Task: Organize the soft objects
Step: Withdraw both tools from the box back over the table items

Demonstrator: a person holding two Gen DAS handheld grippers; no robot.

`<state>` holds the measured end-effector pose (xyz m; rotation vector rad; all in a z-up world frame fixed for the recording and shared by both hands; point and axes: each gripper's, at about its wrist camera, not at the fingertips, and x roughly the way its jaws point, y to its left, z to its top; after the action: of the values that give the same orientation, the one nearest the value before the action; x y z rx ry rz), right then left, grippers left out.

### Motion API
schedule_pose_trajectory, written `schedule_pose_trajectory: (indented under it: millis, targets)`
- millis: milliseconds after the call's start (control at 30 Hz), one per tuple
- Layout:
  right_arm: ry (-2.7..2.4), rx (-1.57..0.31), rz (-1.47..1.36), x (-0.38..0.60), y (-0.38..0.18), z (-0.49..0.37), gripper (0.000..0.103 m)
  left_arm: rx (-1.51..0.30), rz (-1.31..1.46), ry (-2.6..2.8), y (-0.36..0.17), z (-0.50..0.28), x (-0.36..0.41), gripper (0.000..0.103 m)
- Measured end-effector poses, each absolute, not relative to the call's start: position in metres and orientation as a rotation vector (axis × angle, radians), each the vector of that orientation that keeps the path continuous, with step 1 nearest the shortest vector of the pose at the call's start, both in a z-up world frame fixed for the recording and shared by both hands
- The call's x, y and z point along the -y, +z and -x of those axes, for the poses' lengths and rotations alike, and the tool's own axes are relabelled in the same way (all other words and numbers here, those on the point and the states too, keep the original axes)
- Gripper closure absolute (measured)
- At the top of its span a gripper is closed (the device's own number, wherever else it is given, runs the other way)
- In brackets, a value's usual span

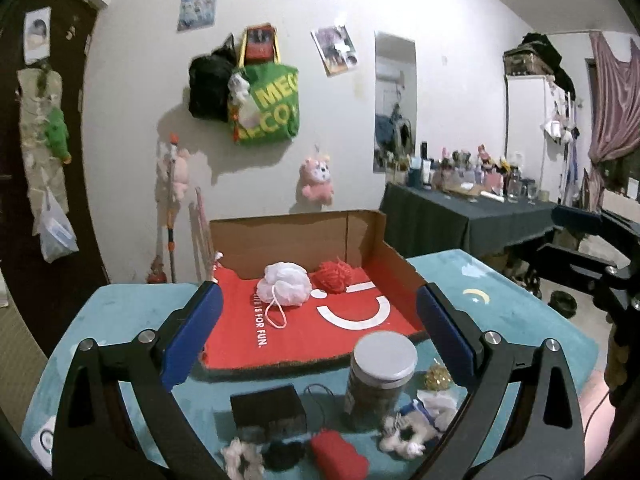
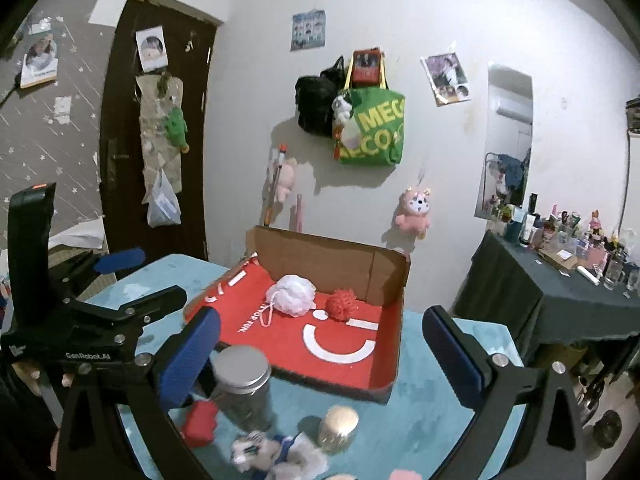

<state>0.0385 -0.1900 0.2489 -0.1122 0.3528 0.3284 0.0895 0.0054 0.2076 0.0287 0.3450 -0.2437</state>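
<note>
**Both hand-held grippers open above the teal counter**

I am watching the left hand-held gripper (image 1: 318, 324) standing wide open with nothing between its blue pads, and the right hand-held gripper (image 2: 320, 350) doing the same.

The cardboard box (image 1: 280, 236) is sitting at mid-frame on the counter (image 1: 500, 308), its long axis running left to right in the left wrist view. Inside, on the red lining, the white mesh puff (image 1: 284, 285) is lying left of the red yarn ball (image 1: 333, 276), its cord trailing toward the lower frame.

Along the lower edge, the red plush (image 1: 338, 454), the white plush toy (image 1: 412, 426) and the grey-lidded jar (image 1: 380, 380) are resting outside the box.

Only the left wrist view is showing the black box (image 1: 268, 406); only the right is showing the gold-capped jar (image 2: 338, 428).
</note>
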Motion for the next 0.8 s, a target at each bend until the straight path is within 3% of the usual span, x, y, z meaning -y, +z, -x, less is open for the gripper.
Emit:
schedule_pose_trajectory:
  millis: [267,800]
  targets:
    - [0.273,-0.320,0.055,0.189,0.213,0.016,0.000,-0.269,-0.022,-0.207,0.183,-0.026,-0.004,0.000]
    - [0.179,-0.383,0.044,0.192,0.112,0.048,0.000,-0.368,-0.024,-0.102,0.101,0.013,-0.003,0.000]
